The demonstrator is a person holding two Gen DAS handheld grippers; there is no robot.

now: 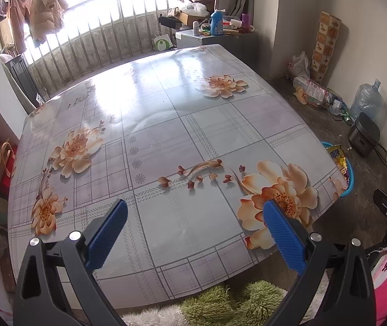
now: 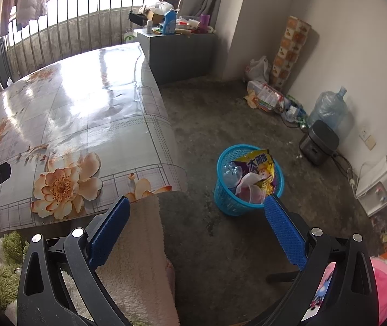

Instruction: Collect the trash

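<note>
A blue plastic trash basket (image 2: pixel 227 199) stands on the floor right of the table. It holds a yellow and purple snack bag (image 2: pixel 261 169), a crushed clear bottle (image 2: pixel 231 174) and a clear cup (image 2: pixel 251 193). The basket's rim also shows past the table edge in the left wrist view (image 1: pixel 349 182). My left gripper (image 1: pixel 194 209) is open and empty over the near part of the flowered tablecloth (image 1: pixel 166 125). My right gripper (image 2: pixel 197 203) is open and empty above the floor, just short of the basket.
A cabinet (image 2: pixel 177 51) with bottles and clutter stands behind the table. Bags, a water jug (image 2: pixel 329 108) and a dark rice cooker (image 2: pixel 319 142) line the right wall. A white appliance (image 2: pixel 378 187) sits further right. Fluffy fabric (image 2: pixel 136 258) lies below my grippers.
</note>
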